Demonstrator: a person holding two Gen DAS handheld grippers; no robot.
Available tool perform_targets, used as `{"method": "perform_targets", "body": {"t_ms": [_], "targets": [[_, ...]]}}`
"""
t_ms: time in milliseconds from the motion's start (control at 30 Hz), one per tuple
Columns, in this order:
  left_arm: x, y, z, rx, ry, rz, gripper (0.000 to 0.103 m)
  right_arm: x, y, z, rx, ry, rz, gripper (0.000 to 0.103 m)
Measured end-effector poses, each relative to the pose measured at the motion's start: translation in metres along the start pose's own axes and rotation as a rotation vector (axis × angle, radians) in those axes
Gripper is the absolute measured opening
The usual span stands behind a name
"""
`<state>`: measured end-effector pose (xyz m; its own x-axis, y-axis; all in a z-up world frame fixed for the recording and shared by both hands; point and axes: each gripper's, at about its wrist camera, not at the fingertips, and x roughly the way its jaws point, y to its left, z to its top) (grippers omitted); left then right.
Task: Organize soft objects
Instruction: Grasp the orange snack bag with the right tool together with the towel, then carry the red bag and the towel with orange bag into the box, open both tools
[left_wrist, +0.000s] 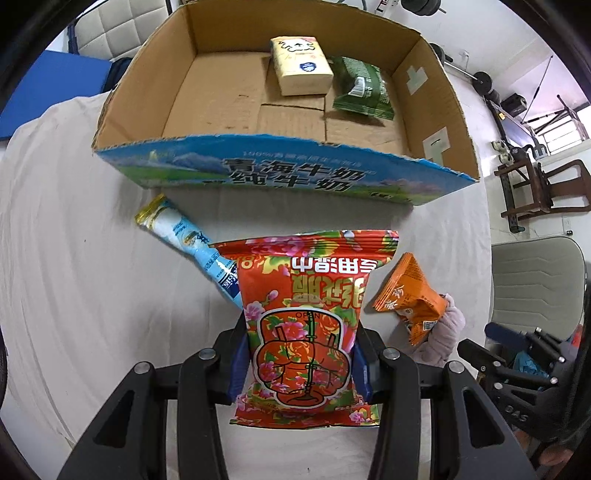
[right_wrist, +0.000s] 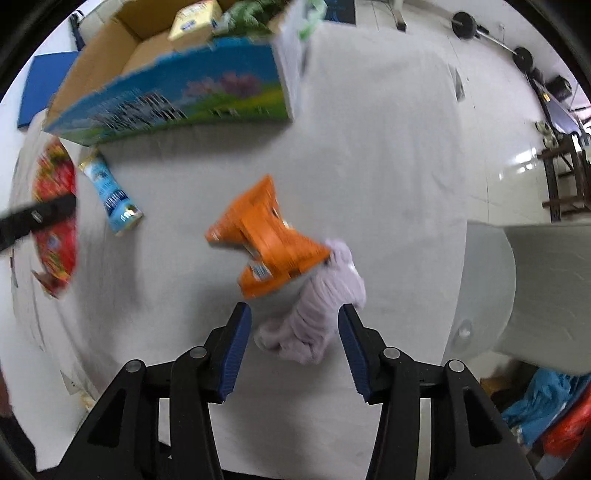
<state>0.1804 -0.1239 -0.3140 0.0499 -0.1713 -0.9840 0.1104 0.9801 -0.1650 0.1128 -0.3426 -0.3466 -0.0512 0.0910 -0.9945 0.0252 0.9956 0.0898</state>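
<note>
Red pack gripped for the box, lilac cloth next in line

The left gripper (left_wrist: 301, 363) is clamped on the red pack (left_wrist: 306, 317), its pads pressing both sides near the lower half so it hangs flat, likely for a drop into the box (left_wrist: 436, 110) at the table's (left_wrist: 74, 240) far edge, where a tissue pack (left_wrist: 301, 64) and a green pouch (left_wrist: 360, 88) already lie. The right gripper (right_wrist: 295, 343) stands with jaws apart, straddling the lilac cloth (right_wrist: 317, 314) without pressing it; the orange pouch (right_wrist: 266, 236) rests partly on that cloth. A blue tube (left_wrist: 195, 243) lies just before the box. The box front reads "青海牛奶 纯牛奶"; the red pack shows "OPEN".
</note>
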Motion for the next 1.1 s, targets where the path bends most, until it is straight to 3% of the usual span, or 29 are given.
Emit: {"method": "perform_targets", "body": {"t_ms": [100,233,300,333,400,500,733,900,1100], "targets": [[0.004,0.003,-0.002,0.0,0.004,0.011,0.043,0.012,0.012,0.012,-0.067,0.019,0.029,0.071],[0.014,0.006,-0.003,-0.008,0.019,0.026,0.043,0.063,0.033,0.038,-0.169,0.118,0.0,0.071],[0.02,0.008,-0.004,-0.013,0.031,0.033,0.043,0.083,0.036,0.047,-0.203,0.135,-0.057,0.07],[0.021,0.008,-0.005,-0.015,0.036,0.033,0.043,0.089,0.037,0.049,-0.217,0.135,-0.099,0.066],[0.021,0.01,-0.008,-0.02,0.039,0.027,0.043,0.093,0.032,0.05,-0.186,0.161,-0.105,0.033],[0.013,0.01,-0.011,-0.017,0.026,0.017,0.043,0.069,0.015,0.043,-0.075,0.149,0.003,0.025],[-0.021,-0.003,-0.01,0.016,-0.037,-0.006,0.043,-0.027,-0.013,0.012,0.032,-0.022,0.123,0.025],[-0.043,-0.017,-0.007,0.054,-0.075,-0.025,0.043,-0.07,0.0,-0.004,0.032,-0.111,0.146,0.024],[-0.055,-0.029,-0.007,0.077,-0.101,-0.032,0.043,-0.11,0.007,-0.025,0.026,-0.159,0.148,0.024]]}}
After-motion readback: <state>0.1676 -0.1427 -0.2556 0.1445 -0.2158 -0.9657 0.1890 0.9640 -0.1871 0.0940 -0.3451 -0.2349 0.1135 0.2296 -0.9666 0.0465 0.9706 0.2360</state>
